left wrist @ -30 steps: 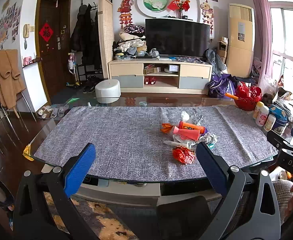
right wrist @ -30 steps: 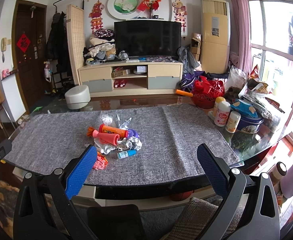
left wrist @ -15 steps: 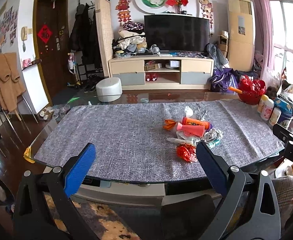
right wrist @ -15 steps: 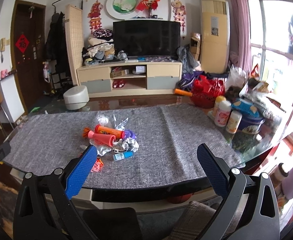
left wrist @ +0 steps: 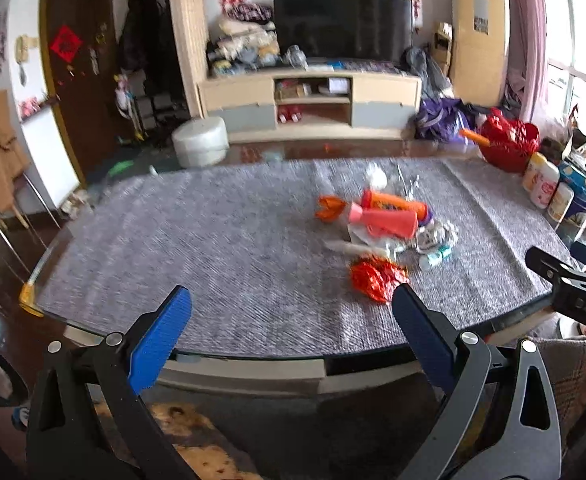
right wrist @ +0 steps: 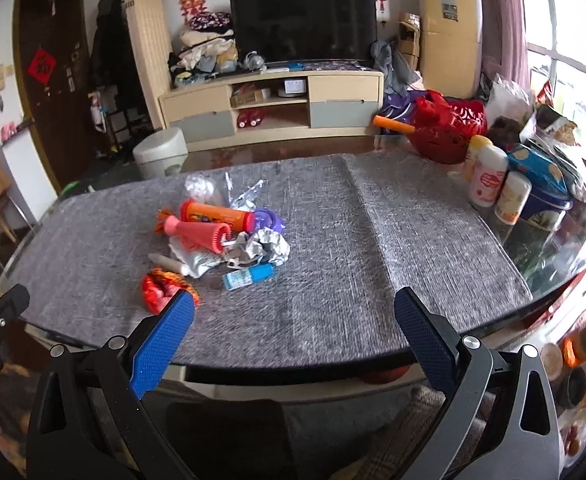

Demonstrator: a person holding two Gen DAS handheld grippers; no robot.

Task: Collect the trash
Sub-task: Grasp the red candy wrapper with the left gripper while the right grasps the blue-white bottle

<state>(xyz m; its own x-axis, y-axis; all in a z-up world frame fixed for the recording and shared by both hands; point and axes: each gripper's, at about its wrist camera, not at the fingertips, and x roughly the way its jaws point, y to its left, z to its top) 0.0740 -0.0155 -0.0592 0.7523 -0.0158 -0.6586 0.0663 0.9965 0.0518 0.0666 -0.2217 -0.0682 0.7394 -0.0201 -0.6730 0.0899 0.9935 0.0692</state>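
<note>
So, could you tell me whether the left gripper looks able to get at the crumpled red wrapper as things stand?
Probably yes. The left gripper has its jaws wide open and empty, and the red wrapper lies at the near edge of the trash pile on the grey mat, with nothing in front of it.

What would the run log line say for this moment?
left gripper open | right gripper open | trash pile untouched on gray mat

Home living room: television (right wrist: 303,26) on cabinet (right wrist: 271,106), coats by door (left wrist: 75,80)
</note>
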